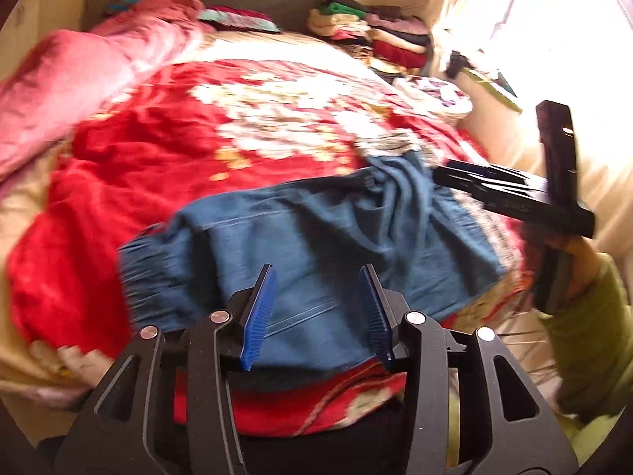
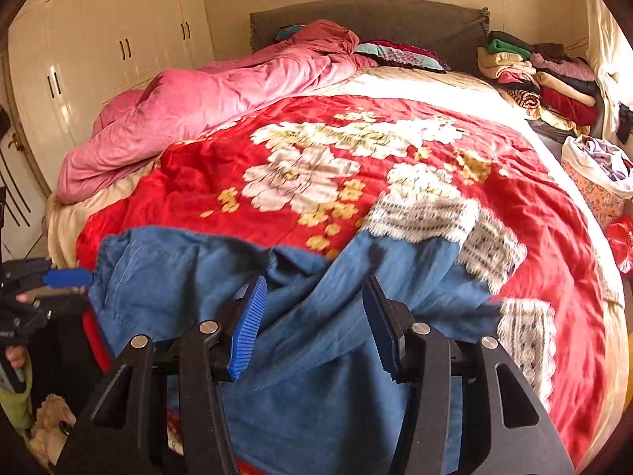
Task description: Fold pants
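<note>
At the far left of the bed you see the crumpled pink quilt [image 2: 198, 118], and beside it the red bedspread with white and yellow flowers [image 2: 205, 182] covers most of the mattress. The blue cotton pants [image 2: 316, 356] lie on this bedspread at the near edge, spread across from left to right, with a gathered elastic cuff at the left end in your left camera and a bunched, wrinkled middle part. Your left gripper [image 1: 318, 312] hangs above the left part of the pants; its blue ribbed pads stand partly apart and no cloth is between them, so it holds nothing. Your right gripper [image 2: 314, 326] is above the wrinkled middle of the pants, its jaws also about half open, and the cloth lies below them, not pinched. Just to the right of the pants a white patterned knitted cloth [image 2: 427, 213] lies on the bedspread and touches the pants' edge. At the far right, near the grey headboard [image 2: 376, 19], a pile of folded clothes [image 2: 542, 75] stands in the corner, and a patterned bag with laundry [image 2: 597, 182] is beside the bed.
</note>
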